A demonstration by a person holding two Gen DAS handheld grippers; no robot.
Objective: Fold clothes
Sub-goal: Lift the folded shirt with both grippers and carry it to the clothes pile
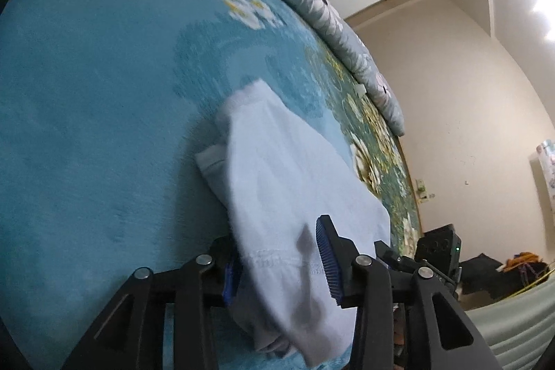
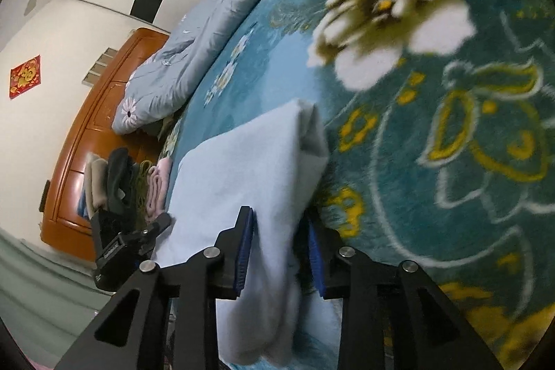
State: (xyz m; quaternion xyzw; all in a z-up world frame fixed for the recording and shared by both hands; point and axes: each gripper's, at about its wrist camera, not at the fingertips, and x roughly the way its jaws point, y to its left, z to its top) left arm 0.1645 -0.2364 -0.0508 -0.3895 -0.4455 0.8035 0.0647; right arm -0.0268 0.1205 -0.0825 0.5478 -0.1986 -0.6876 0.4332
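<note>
On the bed's teal floral blanket (image 2: 451, 127), the pale garment (image 1: 284, 169), already doubled, ran between both spread claws, left claw (image 1: 277, 269) and right claw (image 2: 279, 252), neither pinching it; closing unevenly could, in my judgement, drag layers askew.

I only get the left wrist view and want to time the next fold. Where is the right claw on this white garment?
Observer: The right claw straddles a folded edge of the white garment, with its pads apart and not pinching.
Operator: Is anything stacked nearby that I should avoid?
Observer: Yes, a pile of folded clothes lies beyond the garment, beside the bed's orange wooden board.
</note>
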